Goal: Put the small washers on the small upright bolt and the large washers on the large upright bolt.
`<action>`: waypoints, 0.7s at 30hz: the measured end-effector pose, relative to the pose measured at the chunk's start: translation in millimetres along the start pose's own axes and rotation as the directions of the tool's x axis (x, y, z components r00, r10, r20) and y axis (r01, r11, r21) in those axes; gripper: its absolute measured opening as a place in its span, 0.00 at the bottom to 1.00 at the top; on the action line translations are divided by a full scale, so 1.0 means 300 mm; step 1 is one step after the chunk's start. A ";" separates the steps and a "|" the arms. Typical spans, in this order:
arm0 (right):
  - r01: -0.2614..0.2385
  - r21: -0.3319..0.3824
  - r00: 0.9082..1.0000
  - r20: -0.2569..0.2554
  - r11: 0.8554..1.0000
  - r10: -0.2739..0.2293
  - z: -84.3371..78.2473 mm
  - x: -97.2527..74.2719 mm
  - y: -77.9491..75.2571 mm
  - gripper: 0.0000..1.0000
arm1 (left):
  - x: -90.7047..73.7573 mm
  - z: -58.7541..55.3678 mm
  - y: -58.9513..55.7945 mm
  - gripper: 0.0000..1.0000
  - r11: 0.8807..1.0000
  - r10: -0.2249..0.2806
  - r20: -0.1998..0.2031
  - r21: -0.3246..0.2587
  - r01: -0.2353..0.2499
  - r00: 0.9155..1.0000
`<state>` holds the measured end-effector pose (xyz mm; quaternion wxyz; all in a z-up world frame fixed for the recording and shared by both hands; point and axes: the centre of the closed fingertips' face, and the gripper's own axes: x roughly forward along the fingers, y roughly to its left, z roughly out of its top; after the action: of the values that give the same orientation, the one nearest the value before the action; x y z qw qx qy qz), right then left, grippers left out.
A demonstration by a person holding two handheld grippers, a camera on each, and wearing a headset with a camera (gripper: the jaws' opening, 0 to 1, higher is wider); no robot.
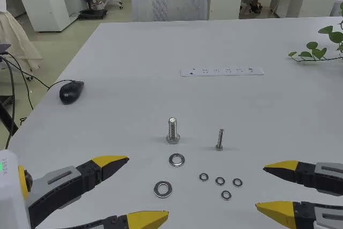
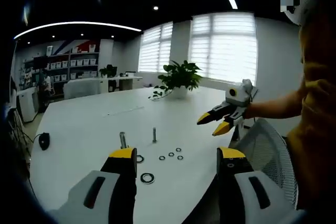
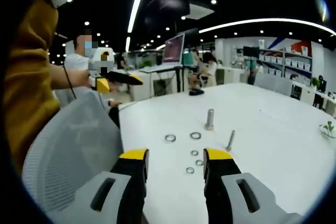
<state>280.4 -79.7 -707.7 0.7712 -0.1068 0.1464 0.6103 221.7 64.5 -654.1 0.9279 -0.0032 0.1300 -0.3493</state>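
The left tongs (image 1: pixel 147 186) and right tongs (image 1: pixel 260 187) hover over the near edge of the worktop (image 1: pixel 134 68), both with jaws apart and empty. Between them, two large washers (image 1: pixel 163 189) and four small washers (image 1: pixel 220 181) lie flat. Just beyond stand the large bolt (image 1: pixel 172 131) and, to its right, the small bolt (image 1: pixel 220 139).

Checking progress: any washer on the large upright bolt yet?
No, the thick silver steel bolt stands bare; both large silver washers lie on the white table.

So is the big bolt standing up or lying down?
Standing up. The large bolt rests on its head on the table, threaded end pointing up.
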 end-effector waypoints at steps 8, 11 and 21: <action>-0.006 -0.004 1.000 -0.010 1.000 0.006 -0.004 0.008 -0.003 0.43 | -0.003 -0.003 0.003 0.61 1.000 0.004 -0.004 0.000 -0.004 1.000; -0.008 -0.009 1.000 -0.018 1.000 0.008 -0.006 0.008 -0.007 0.42 | -0.004 -0.005 0.004 0.61 1.000 0.004 -0.004 -0.002 -0.004 1.000; -0.017 -0.024 0.999 -0.035 1.000 0.017 0.001 0.016 -0.028 0.42 | -0.007 -0.002 0.008 0.60 1.000 0.005 -0.002 0.000 -0.005 1.000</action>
<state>289.8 -77.2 -709.3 0.7620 -0.1254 0.1533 0.6166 221.4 67.8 -654.5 0.9288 -0.0025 0.1307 -0.3468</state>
